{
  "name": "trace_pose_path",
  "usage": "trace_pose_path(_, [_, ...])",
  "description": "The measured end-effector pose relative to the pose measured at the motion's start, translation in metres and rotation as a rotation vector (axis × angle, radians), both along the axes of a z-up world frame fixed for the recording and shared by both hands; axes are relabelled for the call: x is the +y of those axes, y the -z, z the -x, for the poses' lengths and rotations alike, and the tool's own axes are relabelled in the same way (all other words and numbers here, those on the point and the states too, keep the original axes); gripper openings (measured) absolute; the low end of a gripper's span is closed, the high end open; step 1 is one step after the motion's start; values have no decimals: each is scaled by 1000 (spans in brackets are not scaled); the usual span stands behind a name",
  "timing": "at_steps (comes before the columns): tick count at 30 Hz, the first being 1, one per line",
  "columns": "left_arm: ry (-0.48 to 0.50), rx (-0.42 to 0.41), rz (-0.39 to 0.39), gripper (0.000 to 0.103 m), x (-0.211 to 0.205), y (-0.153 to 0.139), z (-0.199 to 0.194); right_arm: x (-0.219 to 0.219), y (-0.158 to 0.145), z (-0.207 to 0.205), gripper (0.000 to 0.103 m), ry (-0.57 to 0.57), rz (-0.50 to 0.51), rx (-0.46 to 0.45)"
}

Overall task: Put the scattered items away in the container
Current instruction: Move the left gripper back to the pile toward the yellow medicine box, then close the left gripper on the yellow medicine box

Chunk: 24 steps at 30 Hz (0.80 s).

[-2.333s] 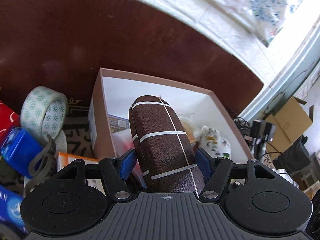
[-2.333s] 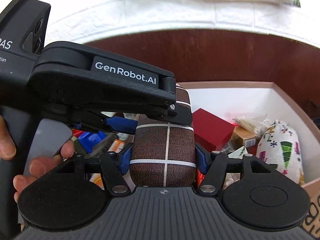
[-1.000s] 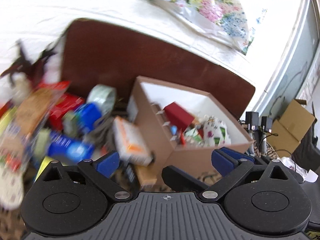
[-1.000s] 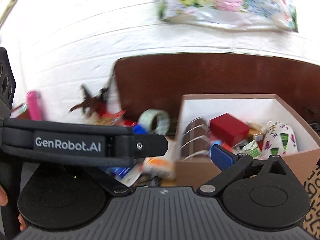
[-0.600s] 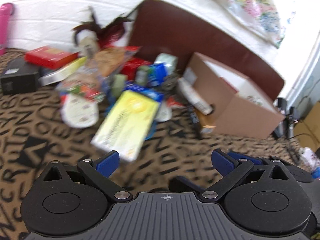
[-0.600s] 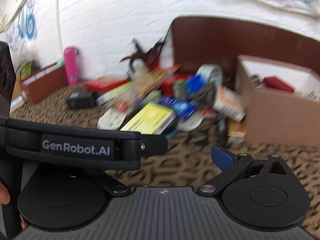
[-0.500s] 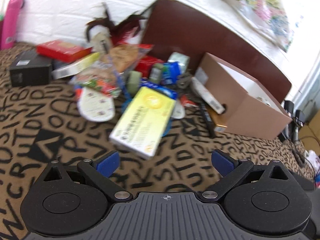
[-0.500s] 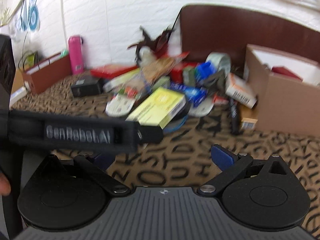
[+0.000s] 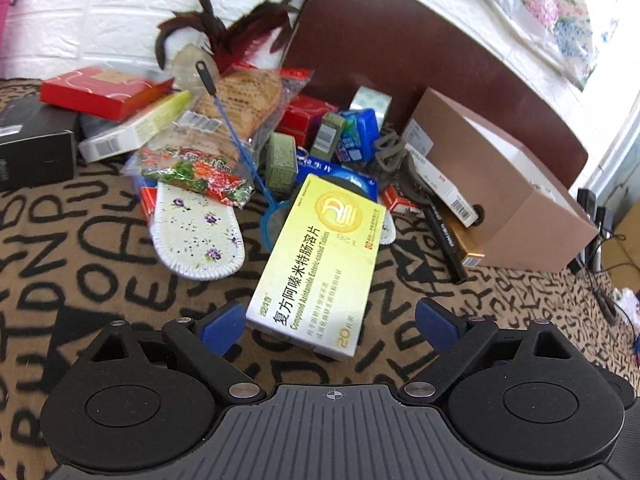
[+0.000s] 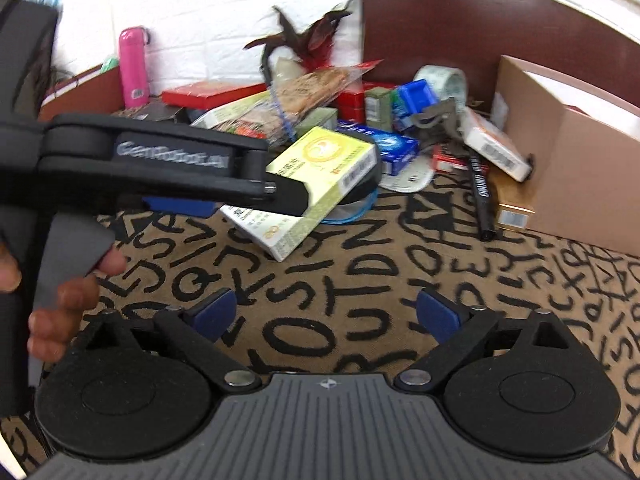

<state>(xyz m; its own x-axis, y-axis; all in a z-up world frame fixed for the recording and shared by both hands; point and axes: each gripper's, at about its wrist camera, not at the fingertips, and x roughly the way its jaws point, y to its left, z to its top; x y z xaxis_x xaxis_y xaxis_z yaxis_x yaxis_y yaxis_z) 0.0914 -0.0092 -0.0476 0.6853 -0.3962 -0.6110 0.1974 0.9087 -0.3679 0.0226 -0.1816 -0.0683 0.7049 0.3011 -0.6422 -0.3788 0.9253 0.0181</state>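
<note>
Held the left gripper (image 9: 328, 320) low at the bottom centre of its frame, fingers released and spread wide, gripping nothing, apparently so as to straddle the near end of the yellow box (image 9: 320, 264) just ahead. Found that box at mid-frame, slanted, its far end propped on a blue-rimmed disc (image 10: 362, 202) and its near corner down on the cloth (image 9: 80, 280), which looked the easiest end to take. Carried the right gripper (image 10: 324, 314) likewise unclenched and empty, over bare cloth at the bottom of its own frame, probably in wait. Saw the container (image 9: 520, 216), a tan carton open at the top, at the right of both frames, with a white packet (image 9: 440, 184) and a pen (image 9: 444, 236) against its near wall. Judged most of the tidying not yet done, going by the heap across the upper middle: a flowered insole (image 9: 196, 232), a snack bag (image 9: 196, 168), a red box (image 9: 100, 88), a black box (image 9: 36, 148) at far left, a tape roll (image 9: 370, 100), dark feathers (image 9: 224, 36) at the top. Found under everything a tan cloth printed with black letters, soft-looking and perhaps a bed cover, backed by a brown panel (image 9: 400, 40) and a white brick wall (image 9: 80, 8). Noted a pink bottle (image 10: 134, 66) at upper left of the right view and a floral bag (image 9: 552, 12) at upper right of the left view.
</note>
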Motion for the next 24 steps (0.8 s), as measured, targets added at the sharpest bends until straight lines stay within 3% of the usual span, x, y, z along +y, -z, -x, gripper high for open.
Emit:
trace_pose_path(11, [32, 33, 15, 92, 8, 11, -31, 29, 9, -33, 74, -76, 8, 17])
trace_pose_path(15, [77, 42, 1, 80, 2, 11, -35, 37, 10, -43, 66, -95, 10, 12])
trace_pose_path(17, [94, 39, -29, 79, -2, 9, -31, 39, 10, -44, 56, -109, 13, 7])
trace_pose_path(19, [107, 44, -42, 79, -5, 8, -26, 40, 9, -43, 55, -115, 24, 7])
trace_pose_path(24, [129, 94, 17, 78, -9, 5, -4, 27, 2, -24, 55, -132, 16, 26])
